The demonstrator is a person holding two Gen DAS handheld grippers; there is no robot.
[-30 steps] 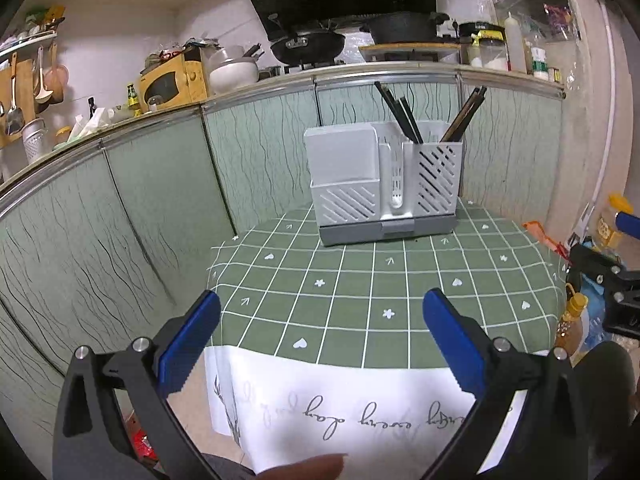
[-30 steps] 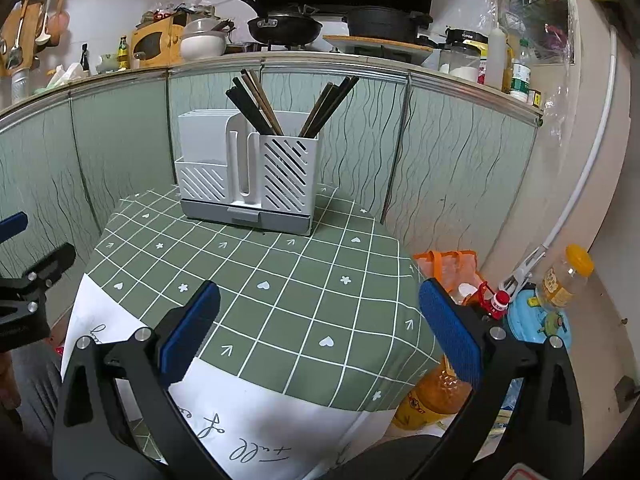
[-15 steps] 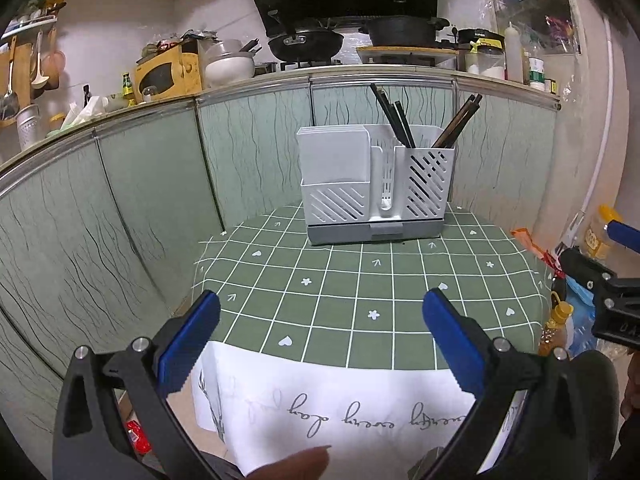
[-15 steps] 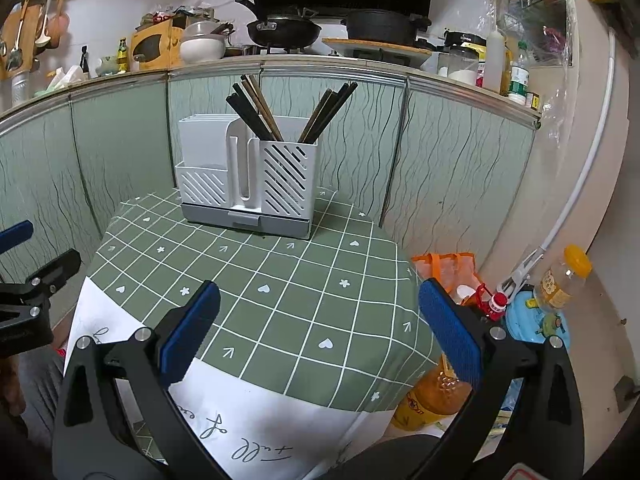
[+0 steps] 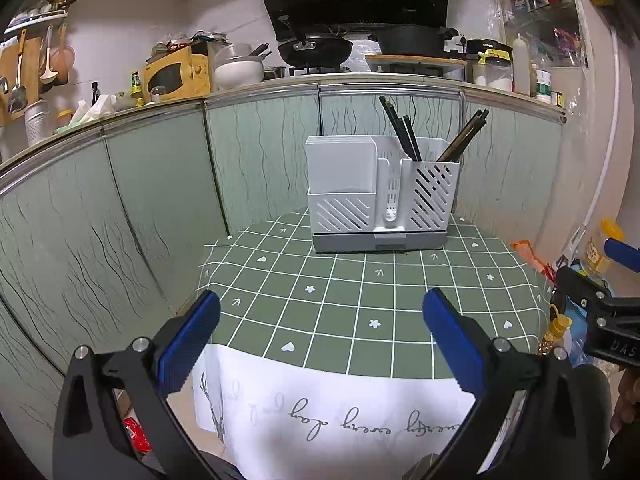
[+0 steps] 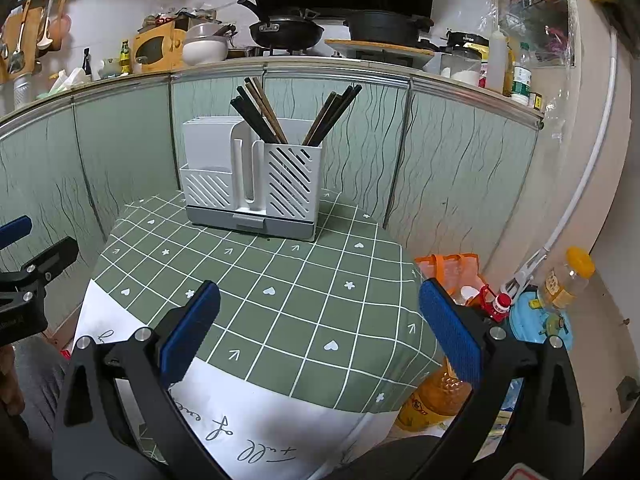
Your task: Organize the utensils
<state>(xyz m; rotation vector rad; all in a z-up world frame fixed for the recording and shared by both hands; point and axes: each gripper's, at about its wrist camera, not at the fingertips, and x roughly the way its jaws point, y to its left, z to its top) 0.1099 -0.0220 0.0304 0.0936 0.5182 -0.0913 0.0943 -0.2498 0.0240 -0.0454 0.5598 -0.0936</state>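
I hold both hand-held grippers, left (image 5: 320,320) and right (image 6: 318,316), wide and empty at the desk's (image 5: 352,304) near edge; chopsticks (image 6: 260,112) lean loosely in the rack (image 6: 256,184) at the far edge, which a clumsy reach could tip.

The green checked tablecloth (image 5: 360,304) lies bare up to the white slatted plastic utensil caddy (image 5: 380,200) at its far edge. Dark chopsticks (image 6: 260,114) (splayed outward) crowd the caddy's top; green cabinet panels (image 6: 360,152) rise close behind.

table (image 5: 360,320), green checked cloth; white utensil holder (image 5: 380,200) standing at far edge.
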